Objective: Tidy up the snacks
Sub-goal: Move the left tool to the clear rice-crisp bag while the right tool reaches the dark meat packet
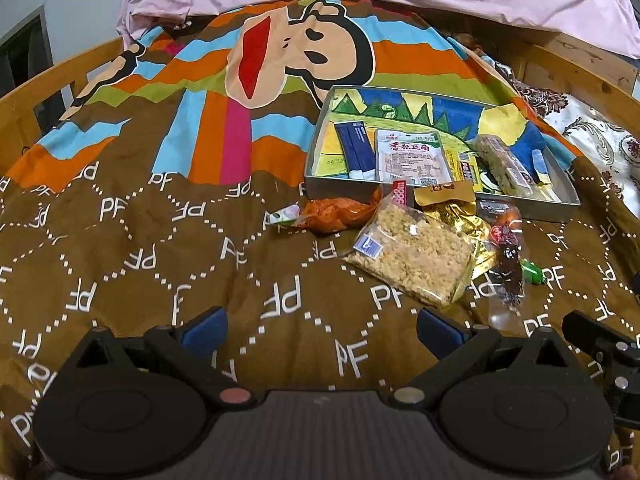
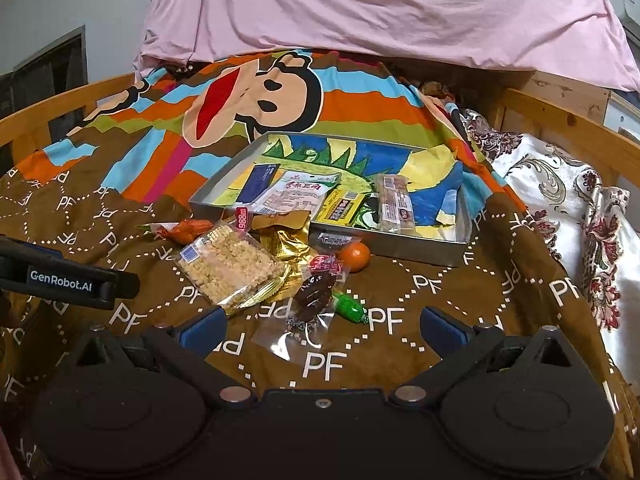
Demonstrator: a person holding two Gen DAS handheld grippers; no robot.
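A shallow grey tray [image 1: 344, 190] [image 2: 424, 246] with a colourful lining lies on the bed and holds several snack packets, among them a white pouch [image 1: 412, 158] [image 2: 298, 196] and a blue packet [image 1: 356, 150] [image 2: 260, 180]. In front of it lies a loose pile: a clear bag of crumbly rice snack [image 1: 412, 256] [image 2: 230, 268], a gold packet [image 1: 460, 216] [image 2: 286, 242], an orange-wrapped snack [image 1: 336, 214] [image 2: 188, 230], a dark date packet [image 2: 314, 294], a green candy [image 2: 350, 306] and a small orange [image 2: 354, 256]. My left gripper [image 1: 322, 330] is open, short of the pile. My right gripper [image 2: 322, 330] is open just before the date packet.
A brown "PF" patterned blanket [image 1: 160, 264] with a cartoon monkey covers the bed. A pink sheet [image 2: 380, 12] hangs at the back. Wooden bed rails [image 1: 48, 80] run along both sides. A floral cloth [image 2: 560, 200] lies at the right.
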